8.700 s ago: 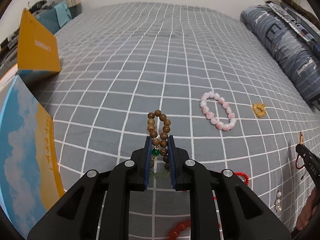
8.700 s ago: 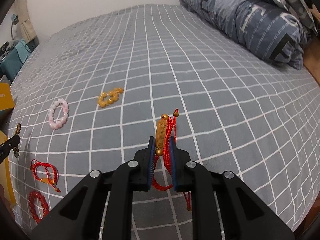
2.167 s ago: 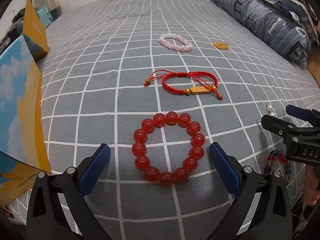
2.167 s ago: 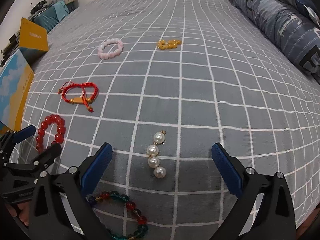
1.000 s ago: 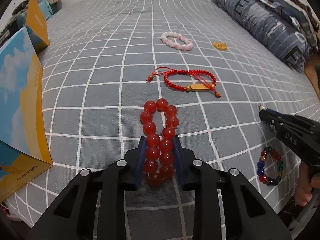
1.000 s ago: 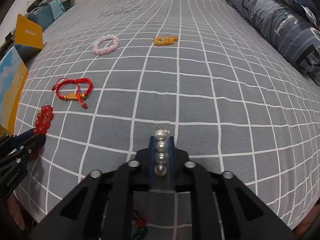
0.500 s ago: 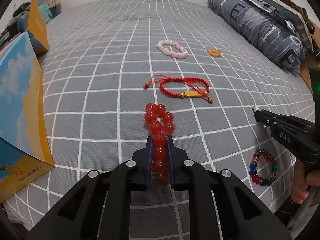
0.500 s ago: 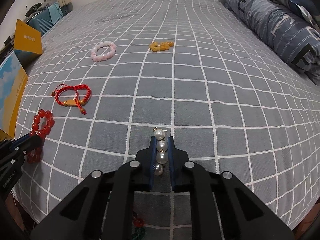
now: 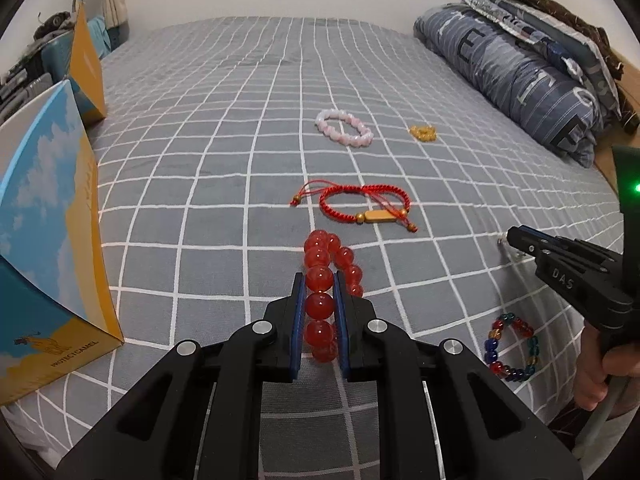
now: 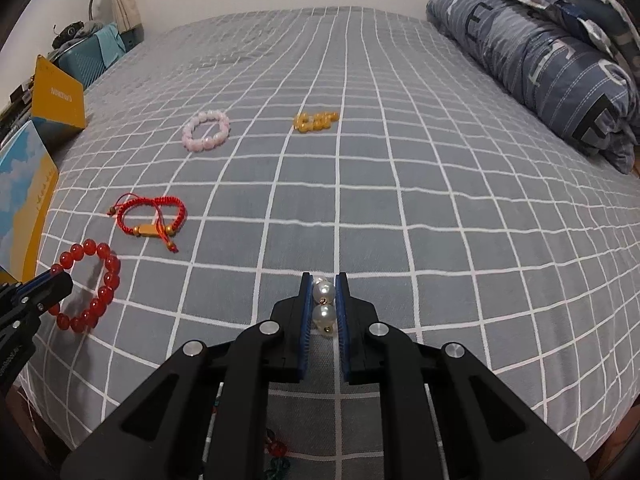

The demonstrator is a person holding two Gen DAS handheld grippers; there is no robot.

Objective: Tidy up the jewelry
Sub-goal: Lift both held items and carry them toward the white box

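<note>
My left gripper (image 9: 319, 280) is shut on the red bead bracelet (image 9: 320, 304), lifted a little above the grey checked bed; the bracelet also shows in the right wrist view (image 10: 90, 288). My right gripper (image 10: 323, 280) is shut on the pearl string (image 10: 324, 304), held just above the bed. On the bed lie a red cord bracelet (image 9: 362, 208), a pink bead bracelet (image 9: 344, 127), a small yellow bead piece (image 9: 424, 133) and a multicolour bead bracelet (image 9: 510, 346).
A blue and yellow box (image 9: 44, 232) stands at the left bed edge, with an orange box (image 9: 86, 68) behind it. A rolled blue quilt (image 9: 516, 76) lies along the right side. The right gripper (image 9: 568, 276) shows at the left view's right edge.
Both grippers have lifted their pieces slightly off the bed. The red bracelet now hangs folded from the left jaws, and fewer pearls show between the right jaws.
</note>
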